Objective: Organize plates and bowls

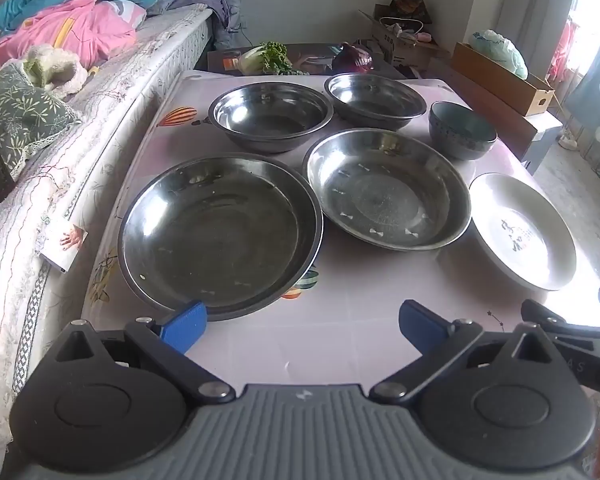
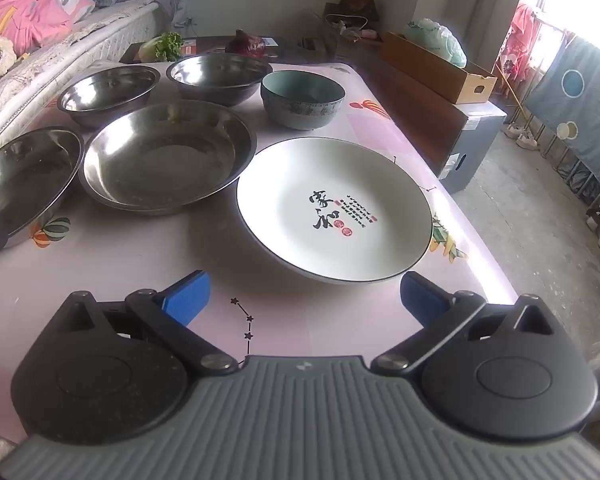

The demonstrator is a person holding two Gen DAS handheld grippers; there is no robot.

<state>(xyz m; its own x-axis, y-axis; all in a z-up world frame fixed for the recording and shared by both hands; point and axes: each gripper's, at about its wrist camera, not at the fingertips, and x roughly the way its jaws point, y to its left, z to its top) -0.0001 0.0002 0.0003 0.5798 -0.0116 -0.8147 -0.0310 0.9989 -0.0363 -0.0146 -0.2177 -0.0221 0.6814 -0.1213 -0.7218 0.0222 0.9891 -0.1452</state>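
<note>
On the pink table (image 1: 340, 336) stand two shallow steel plates, a large one (image 1: 220, 232) at the near left and a second (image 1: 388, 188) to its right. Two steel bowls (image 1: 270, 114) (image 1: 374, 98) stand behind them, with a teal ceramic bowl (image 1: 462, 130) at the right. A white plate with black calligraphy (image 2: 334, 208) lies at the near right. My left gripper (image 1: 302, 326) is open and empty, just before the large steel plate's near rim. My right gripper (image 2: 304, 296) is open and empty, just before the white plate's near edge.
A bed with pink and blue bedding (image 1: 60, 28) runs along the table's left side. Leafy greens (image 1: 266, 58) and a purple cabbage (image 1: 354, 58) lie behind the table. A cardboard box (image 2: 436, 66) sits on a low cabinet at the right. The floor (image 2: 540, 220) is further right.
</note>
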